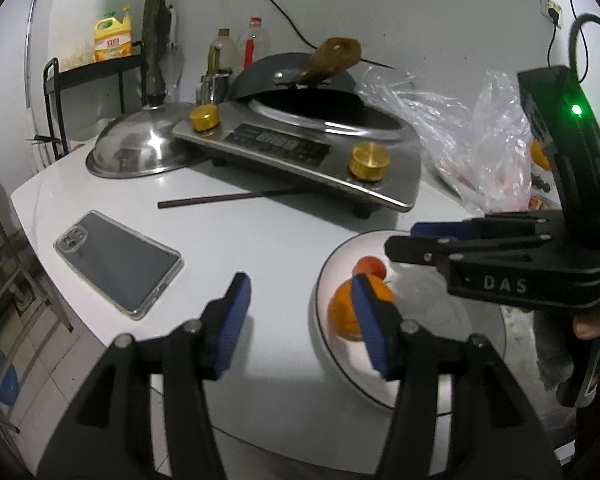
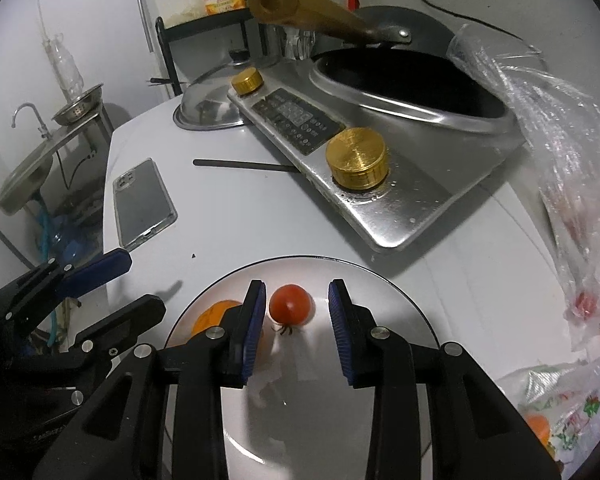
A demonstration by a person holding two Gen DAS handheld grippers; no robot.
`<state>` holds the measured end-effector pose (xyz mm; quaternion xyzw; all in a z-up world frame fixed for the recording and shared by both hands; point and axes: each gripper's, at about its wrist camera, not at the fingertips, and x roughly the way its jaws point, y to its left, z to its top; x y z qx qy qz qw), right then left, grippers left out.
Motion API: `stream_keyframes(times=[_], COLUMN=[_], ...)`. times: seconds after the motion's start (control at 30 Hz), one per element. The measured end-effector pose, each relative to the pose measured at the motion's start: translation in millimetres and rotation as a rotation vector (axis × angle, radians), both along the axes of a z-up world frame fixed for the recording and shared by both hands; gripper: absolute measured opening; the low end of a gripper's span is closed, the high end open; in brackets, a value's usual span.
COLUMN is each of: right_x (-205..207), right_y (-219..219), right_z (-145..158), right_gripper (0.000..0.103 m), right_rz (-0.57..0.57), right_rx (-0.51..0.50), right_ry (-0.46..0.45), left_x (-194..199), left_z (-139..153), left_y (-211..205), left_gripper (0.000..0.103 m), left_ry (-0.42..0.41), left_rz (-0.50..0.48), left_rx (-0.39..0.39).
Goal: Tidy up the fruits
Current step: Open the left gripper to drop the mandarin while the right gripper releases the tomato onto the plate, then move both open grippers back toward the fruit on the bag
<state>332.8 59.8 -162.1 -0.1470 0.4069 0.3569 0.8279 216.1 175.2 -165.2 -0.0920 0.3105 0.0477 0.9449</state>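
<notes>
A white plate (image 2: 380, 280) with a dark rim sits on the white table near the front. On it lie a small red tomato (image 2: 291, 304) and an orange (image 2: 212, 314), partly hidden by my right gripper's left finger. My right gripper (image 2: 296, 328) is open over the plate, the tomato just ahead between its fingertips. My left gripper (image 1: 300, 320) is open and empty to the left of the plate (image 1: 332, 344). In the left wrist view its right finger hides part of the orange (image 1: 342, 312), and the tomato (image 1: 370, 266) lies behind. The right gripper (image 1: 404, 240) hovers over the plate there.
A steel induction cooker (image 2: 400, 200) with gold knobs and a wok stands behind the plate. A phone (image 1: 118, 264) and a dark chopstick (image 1: 228, 198) lie on the table to the left. Plastic bags (image 2: 572, 184) holding more fruit are at the right. A steel lid (image 1: 140, 148) is at the back left.
</notes>
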Motion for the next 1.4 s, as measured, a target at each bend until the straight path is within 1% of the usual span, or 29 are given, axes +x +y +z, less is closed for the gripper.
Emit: stream_keyframes(times=[0.2, 0.27, 0.3, 0.33, 0.67, 0.8, 1.4], right_x=[-12, -16, -17, -20, -36, -43, -58], right_y=[-12, -18, -20, -24, -64, -79, -144], right_z=[12, 16, 18, 20, 34, 38, 45], right_gripper=[0.035, 0.035, 0.035, 0.035, 0.037, 0.041, 0.041], right_rz=[-0.003, -0.007, -0.008, -0.009, -0.046, -0.055, -0.126], right_rx=[0.017, 0.025, 0.028, 0.034, 0.064, 0.075, 0.115], right_ry=[-0.023, -0.032, -0.035, -0.042, -0.069, -0.080, -0.109], left_x=[-5, -7, -8, -9, -14, -15, -16], left_z=[7, 11, 12, 14, 26, 29, 38], left_y=[-10, -13, -14, -16, -48, -59, -112], left_gripper=[0.056, 0.062, 0.067, 0.067, 0.068, 0.068, 0.068], left_ry=[-0.009, -0.016, -0.021, -0.025, -0.037, -0.028, -0.018], left_rz=[0.003, 0.004, 0.006, 0.008, -0.028, -0.025, -0.074], left_rx=[0.008, 0.009, 0.008, 0.006, 0.022, 0.039, 0.074])
